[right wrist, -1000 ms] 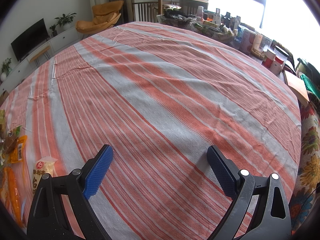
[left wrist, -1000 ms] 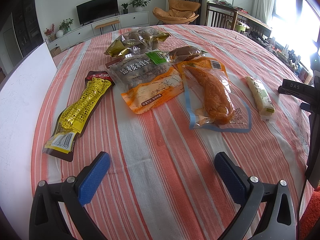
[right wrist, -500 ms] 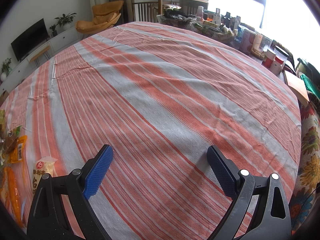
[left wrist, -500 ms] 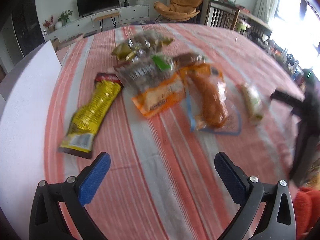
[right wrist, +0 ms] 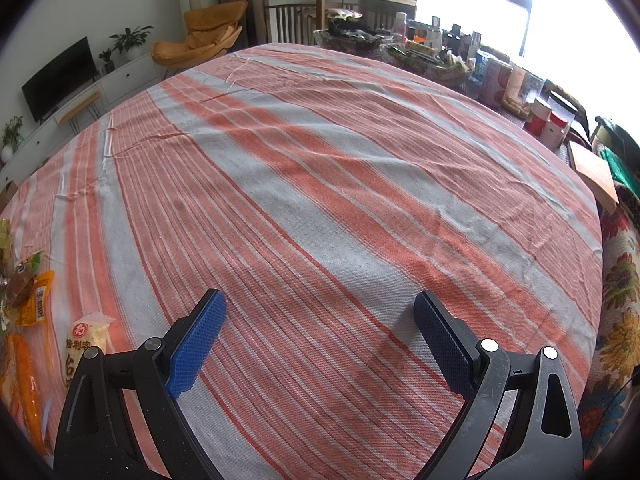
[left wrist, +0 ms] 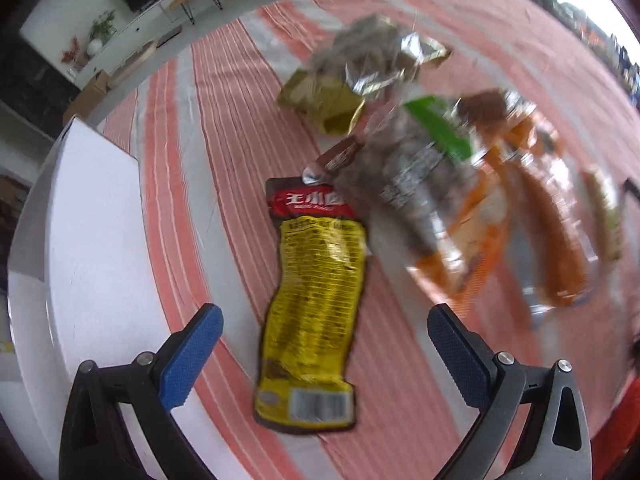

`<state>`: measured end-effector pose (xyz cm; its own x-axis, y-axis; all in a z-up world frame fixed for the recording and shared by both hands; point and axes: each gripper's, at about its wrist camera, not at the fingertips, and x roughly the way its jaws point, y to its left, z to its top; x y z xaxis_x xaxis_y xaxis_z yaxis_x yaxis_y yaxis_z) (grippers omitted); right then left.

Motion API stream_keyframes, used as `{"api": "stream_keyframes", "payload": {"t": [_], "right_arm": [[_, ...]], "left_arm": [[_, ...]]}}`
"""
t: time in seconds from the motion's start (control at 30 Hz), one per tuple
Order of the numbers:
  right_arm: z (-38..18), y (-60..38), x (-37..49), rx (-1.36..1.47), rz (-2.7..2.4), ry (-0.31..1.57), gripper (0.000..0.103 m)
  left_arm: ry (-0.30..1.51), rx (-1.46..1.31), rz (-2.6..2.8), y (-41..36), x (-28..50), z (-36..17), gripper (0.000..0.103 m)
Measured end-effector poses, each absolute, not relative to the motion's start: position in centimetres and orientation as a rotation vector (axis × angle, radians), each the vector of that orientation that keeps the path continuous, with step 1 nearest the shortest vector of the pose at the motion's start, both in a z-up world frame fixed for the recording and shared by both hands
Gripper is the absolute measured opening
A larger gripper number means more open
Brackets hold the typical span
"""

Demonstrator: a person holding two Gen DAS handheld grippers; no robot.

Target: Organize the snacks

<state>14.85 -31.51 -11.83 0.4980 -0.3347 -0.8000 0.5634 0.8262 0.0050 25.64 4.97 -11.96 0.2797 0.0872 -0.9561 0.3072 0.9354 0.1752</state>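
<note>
A long yellow snack packet with a red top (left wrist: 316, 300) lies flat on the striped tablecloth (left wrist: 224, 184), directly under my left gripper (left wrist: 324, 344). The jaws stand wide and are closing slightly; the packet lies between them, untouched. Blurred behind it are a grey-and-orange bag (left wrist: 424, 200), a gold-foil bag (left wrist: 360, 80), an orange sausage pack (left wrist: 552, 248) and a pale roll (left wrist: 604, 216). My right gripper (right wrist: 316, 344) hangs open over bare cloth, nothing between its fingers. A white-wrapped snack (right wrist: 86, 340) and an orange pack (right wrist: 26, 392) lie at its left.
A white box (left wrist: 88, 240) stands at the table's left edge beside the yellow packet. Bowls, cans and bottles (right wrist: 500, 80) crowd the far right edge. A TV unit (right wrist: 60, 76) and an orange chair (right wrist: 200, 40) stand beyond the table.
My left gripper has swung left and tipped downward, from the cloth in front of the snack pile to over the yellow packet. The right gripper has not moved.
</note>
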Motion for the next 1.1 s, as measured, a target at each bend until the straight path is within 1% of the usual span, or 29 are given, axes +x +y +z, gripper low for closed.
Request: {"api": "stream_keyframes", "payload": {"t": [0.1,0.27,0.3,0.7,0.83,0.93,0.97,1.0,1.03,1.07,1.1], "right_arm": [[-11.8,-31.5,14.8,0.282,-0.552,0.897,0.097],[-11.8,-31.5,14.9,0.282,-0.552,0.897,0.097],[-11.8,-31.5,14.8,0.282,-0.552,0.897,0.097],[-11.8,-31.5,14.9,0.282,-0.552,0.897,0.097],[-11.8,-31.5,14.9,0.282,-0.552,0.897,0.097],[-11.8,-31.5,14.9,0.282,-0.552,0.897,0.097],[-11.8,-31.5,14.9,0.282,-0.552,0.897,0.097],[-11.8,-31.5,14.8,0.282,-0.552,0.897,0.097],[-11.8,-31.5,14.9,0.282,-0.552,0.897,0.097],[-11.8,-31.5,14.9,0.282,-0.552,0.897,0.097],[-11.8,-31.5,14.9,0.282,-0.552,0.897,0.097]], "left_arm": [[1.303,0.362,-0.144,5.6,26.1,-13.6,0.1],[1.335,0.133,-0.157,8.1,26.7,-14.7,0.1],[1.333,0.096,-0.155,8.6,26.8,-14.9,0.102],[1.308,0.097,-0.138,9.0,27.0,-16.0,0.103],[1.306,0.094,-0.137,8.9,26.9,-15.3,0.102],[1.298,0.093,-0.137,8.6,26.4,-14.9,0.095],[1.294,0.095,-0.139,8.5,26.3,-14.7,0.089],[1.289,0.099,-0.145,8.3,26.1,-14.5,0.08],[1.283,0.103,-0.15,8.0,25.9,-14.2,0.074],[1.28,0.108,-0.151,7.9,25.7,-13.9,0.059],[1.284,0.107,-0.154,7.8,25.6,-13.7,0.053]]}}
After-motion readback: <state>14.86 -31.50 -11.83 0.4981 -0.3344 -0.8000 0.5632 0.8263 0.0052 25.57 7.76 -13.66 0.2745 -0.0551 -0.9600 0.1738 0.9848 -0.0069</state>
